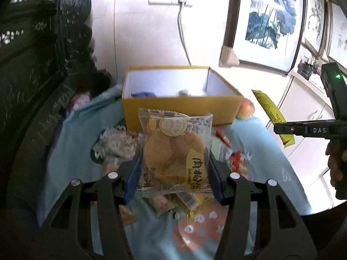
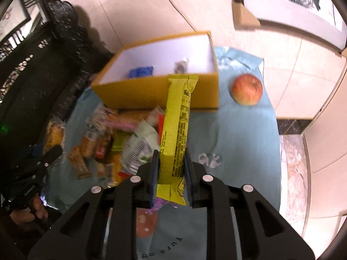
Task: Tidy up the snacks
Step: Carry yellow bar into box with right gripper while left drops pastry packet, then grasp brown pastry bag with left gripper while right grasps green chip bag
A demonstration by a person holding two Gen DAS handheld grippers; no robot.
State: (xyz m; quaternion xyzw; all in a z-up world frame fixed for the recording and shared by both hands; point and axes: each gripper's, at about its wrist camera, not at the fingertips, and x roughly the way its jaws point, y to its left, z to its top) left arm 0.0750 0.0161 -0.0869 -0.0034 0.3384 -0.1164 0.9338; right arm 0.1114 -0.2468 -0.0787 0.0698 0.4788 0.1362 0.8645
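My left gripper clamps a clear pastry packet, my right gripper clamps a yellow bar, hiding the snack pile partly; box contents are blurred.

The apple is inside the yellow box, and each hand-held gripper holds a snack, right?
Not quite. The apple sits on the blue cloth beside the yellow box, not inside, as the right wrist view shows. Each hand-held gripper does hold a snack.
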